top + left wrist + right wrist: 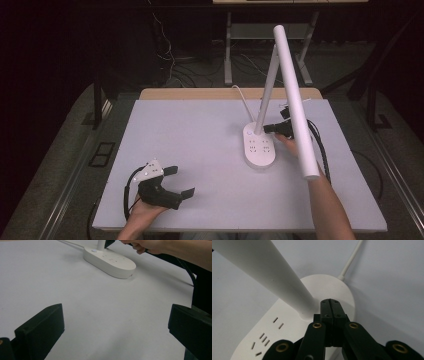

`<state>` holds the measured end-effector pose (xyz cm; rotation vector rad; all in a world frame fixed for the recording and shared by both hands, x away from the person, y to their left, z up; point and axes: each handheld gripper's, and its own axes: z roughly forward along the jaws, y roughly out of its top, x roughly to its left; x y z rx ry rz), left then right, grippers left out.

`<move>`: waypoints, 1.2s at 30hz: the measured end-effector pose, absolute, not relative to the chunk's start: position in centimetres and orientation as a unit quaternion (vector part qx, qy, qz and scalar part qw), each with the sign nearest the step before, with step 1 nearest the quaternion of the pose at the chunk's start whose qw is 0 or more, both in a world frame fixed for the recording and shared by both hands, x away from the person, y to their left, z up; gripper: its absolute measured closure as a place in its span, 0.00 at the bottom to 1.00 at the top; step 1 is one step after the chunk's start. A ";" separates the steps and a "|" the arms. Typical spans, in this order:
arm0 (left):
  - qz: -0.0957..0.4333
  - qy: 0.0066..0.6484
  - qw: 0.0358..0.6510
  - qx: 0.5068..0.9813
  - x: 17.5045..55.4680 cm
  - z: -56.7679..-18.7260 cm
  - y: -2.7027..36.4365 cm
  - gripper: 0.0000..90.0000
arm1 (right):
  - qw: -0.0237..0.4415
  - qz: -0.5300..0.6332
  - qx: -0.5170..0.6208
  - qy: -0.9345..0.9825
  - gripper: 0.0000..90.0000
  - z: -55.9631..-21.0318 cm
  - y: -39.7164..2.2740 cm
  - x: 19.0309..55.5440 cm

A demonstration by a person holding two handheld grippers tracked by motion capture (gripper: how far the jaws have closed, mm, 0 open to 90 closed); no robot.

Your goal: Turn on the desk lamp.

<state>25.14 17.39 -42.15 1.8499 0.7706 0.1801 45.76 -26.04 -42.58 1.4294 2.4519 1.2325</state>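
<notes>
Item: white plastic desk lamp with oval socket base, tall stem, long tubular head; stood right of centre on pale grey surface, white cord trailing rearward. Right claw: jaws pressed together, empty, tips at base top beside stem foot, probably over power button. Left claw: jaws spread wide, empty, resting near front-left edge, well apart from lamp. Progress judged: button press under way; lamp head appeared unlit.

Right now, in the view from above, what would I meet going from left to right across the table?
Left tool, open and resting on the grey table → white lamp base with sockets → right tool, shut at the lamp's stem.
</notes>
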 end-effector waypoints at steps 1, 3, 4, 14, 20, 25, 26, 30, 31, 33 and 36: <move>0.076 0.324 0.535 0.777 25.1 -42.2 17.4 0.00 | 0.025 0.398 0.461 0.793 1.00 -42.6 -26.0 45.8; 0.076 0.324 0.535 0.777 25.2 -42.2 17.4 0.00 | 0.026 0.398 0.462 0.792 1.00 -42.6 -26.0 45.7; 0.075 0.324 0.535 0.777 25.2 -42.2 17.4 0.00 | 0.026 0.398 0.463 0.792 1.00 -42.6 -26.0 45.7; 0.076 0.324 0.534 0.777 25.1 -42.2 17.4 0.00 | 0.030 0.395 0.464 0.792 1.00 -42.6 -25.9 45.6; 0.076 0.327 0.535 0.776 25.2 -42.2 17.5 0.00 | 0.036 0.393 0.457 0.797 1.00 -42.3 -25.8 45.6; 0.076 0.326 0.535 0.776 25.2 -42.2 17.5 0.00 | 0.033 0.387 0.457 0.800 1.00 -42.0 -26.2 45.4; 0.075 0.326 0.535 0.776 25.2 -42.2 17.5 0.00 | 0.033 0.387 0.457 0.800 1.00 -42.0 -26.2 45.4; 0.076 0.326 0.535 0.776 25.2 -42.2 17.5 0.00 | 0.035 0.395 0.452 0.799 1.00 -41.0 -26.7 45.1; 0.076 0.326 0.535 0.776 25.2 -42.2 17.5 0.00 | 0.037 0.395 0.450 0.800 1.00 -40.8 -26.9 45.0; 0.075 0.327 0.535 0.776 25.2 -42.2 17.5 0.00 | 0.041 0.395 0.448 0.801 1.00 -40.4 -27.2 44.9; 0.075 0.327 0.534 0.776 25.2 -42.2 17.4 0.00 | 0.039 0.397 0.457 0.795 1.00 -39.8 -27.8 44.4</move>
